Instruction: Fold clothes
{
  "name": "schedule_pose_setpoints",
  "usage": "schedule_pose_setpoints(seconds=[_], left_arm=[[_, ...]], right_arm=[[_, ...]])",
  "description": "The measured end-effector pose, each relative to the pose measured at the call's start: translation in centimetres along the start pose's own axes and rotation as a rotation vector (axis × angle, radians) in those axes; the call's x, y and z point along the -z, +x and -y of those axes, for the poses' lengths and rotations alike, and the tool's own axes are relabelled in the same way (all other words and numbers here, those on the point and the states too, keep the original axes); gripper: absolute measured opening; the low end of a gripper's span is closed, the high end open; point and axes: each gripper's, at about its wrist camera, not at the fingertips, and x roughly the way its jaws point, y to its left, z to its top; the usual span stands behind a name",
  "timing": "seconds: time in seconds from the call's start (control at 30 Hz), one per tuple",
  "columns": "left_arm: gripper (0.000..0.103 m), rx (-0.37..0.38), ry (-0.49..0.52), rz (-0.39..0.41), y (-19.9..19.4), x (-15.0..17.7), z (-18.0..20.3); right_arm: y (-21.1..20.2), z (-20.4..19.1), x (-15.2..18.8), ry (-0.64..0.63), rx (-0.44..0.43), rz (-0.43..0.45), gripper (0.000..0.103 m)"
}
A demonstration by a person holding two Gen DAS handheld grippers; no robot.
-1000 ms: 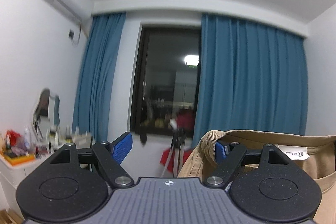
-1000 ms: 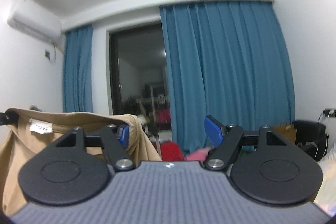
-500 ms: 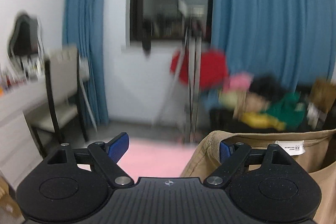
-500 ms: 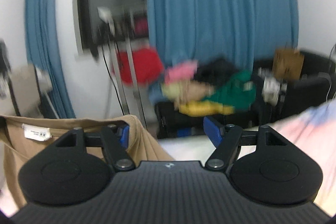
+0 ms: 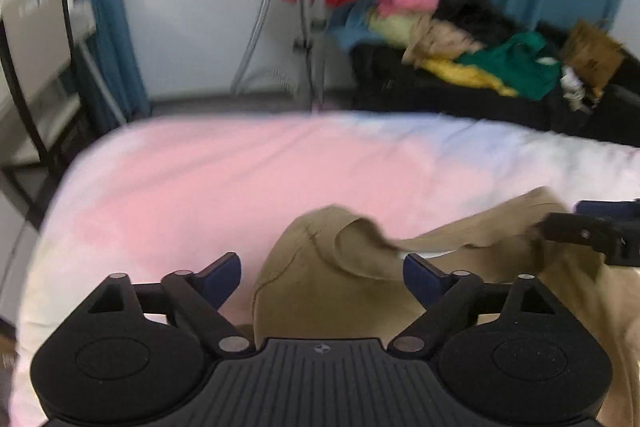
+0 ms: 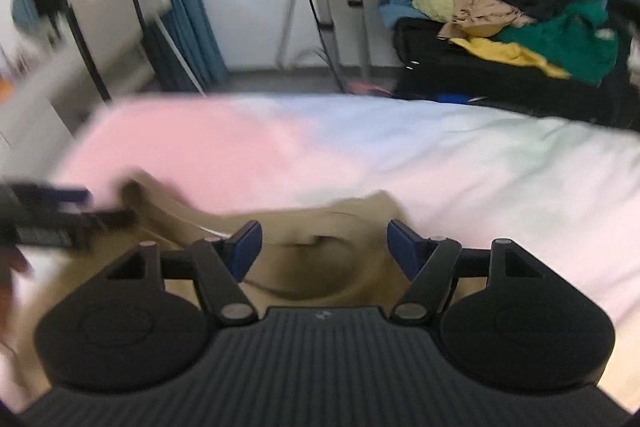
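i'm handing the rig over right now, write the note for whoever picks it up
Left gripper: jaws open, holding nothing, hovering over the near left part of the tan shirt.
Right gripper: jaws open too, nothing between them, over the shirt's collar area.
The tan shirt lies crumpled on the pink and white bed, near the front edge, collar rucked up and fabric bunched between the two grippers.
Done: the shirt is down on the bed.
Left: flatten it out, then do every fold; none is visible yet. A pile of other clothes waits beyond the bed.
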Motion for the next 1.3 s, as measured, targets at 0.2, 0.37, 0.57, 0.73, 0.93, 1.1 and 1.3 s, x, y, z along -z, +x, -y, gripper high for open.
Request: schedule_pose_setpoints(seconds=[0.2, 0.37, 0.57, 0.73, 0.93, 1.1, 1.3], left_arm=[[0.094, 0.024, -0.057, 0.214, -11.9, 4.6, 1.7], [0.095, 0.007, -0.129, 0.313, -21.6, 11.2, 2.4], [0.095, 0.027, -0.130, 0.366, -32.3, 19.7, 5.4], [0.098, 0.042, -0.078, 0.396, -38.2, 24.1, 7.1], [0.103, 0.048, -0.057, 0.424, -42.1, 26.1, 8.0], [0.103, 0.076, -0.081, 0.430, -40.6, 28.8, 7.2], [0.103, 0.082, -0.176, 0.350, -37.0, 30.9, 5.5]], right_arm=[[-10.6, -1.9, 4.9, 0.072, 0.012, 0.212, 0.071], [-20.1, -2.8, 10.5, 0.086, 0.019, 0.334, 0.071], [-29.3, -6.0, 18.7, 0.000, 0.060, 0.441, 0.072], [-33.3, -8.4, 22.6, 0.003, 0.048, 0.482, 0.083], [-36.7, -9.7, 25.0, -0.028, 0.017, 0.533, 0.103], [-36.9, -8.2, 28.4, 0.040, -0.015, 0.549, 0.103], [-35.6, -7.0, 30.2, 0.068, -0.028, 0.533, 0.103]])
